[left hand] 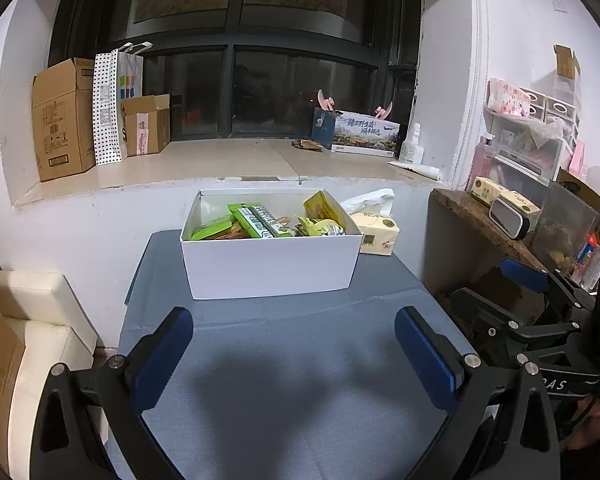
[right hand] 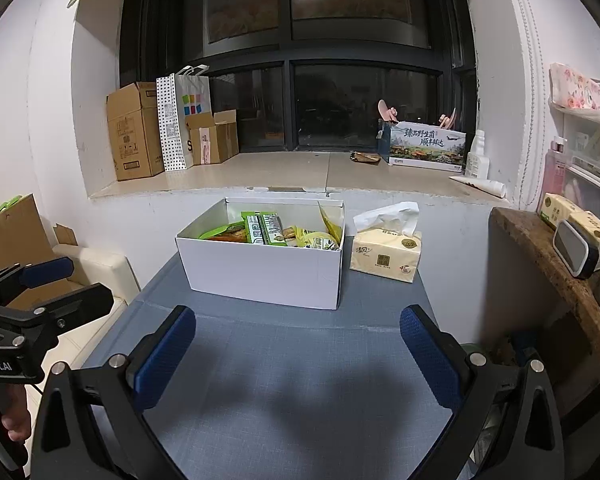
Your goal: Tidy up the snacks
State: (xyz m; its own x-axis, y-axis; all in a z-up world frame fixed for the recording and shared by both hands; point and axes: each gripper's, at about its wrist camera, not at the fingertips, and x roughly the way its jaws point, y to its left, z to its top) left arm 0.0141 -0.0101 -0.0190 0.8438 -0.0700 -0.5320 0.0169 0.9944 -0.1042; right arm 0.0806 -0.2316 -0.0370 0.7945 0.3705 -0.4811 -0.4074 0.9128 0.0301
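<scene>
The snacks [left hand: 268,222] lie heaped in the white box [left hand: 272,266] at the table's [left hand: 300,380] far end, none left on the cloth, so the task looks near done. Both the left gripper [left hand: 294,344] and right gripper [right hand: 298,346] hang spread wide and empty. Only the right view shows the whole tissue pack [right hand: 386,254] beside the box.

Both wrist views near, facing shared box [left hand: 272,268], seemingly level
</scene>
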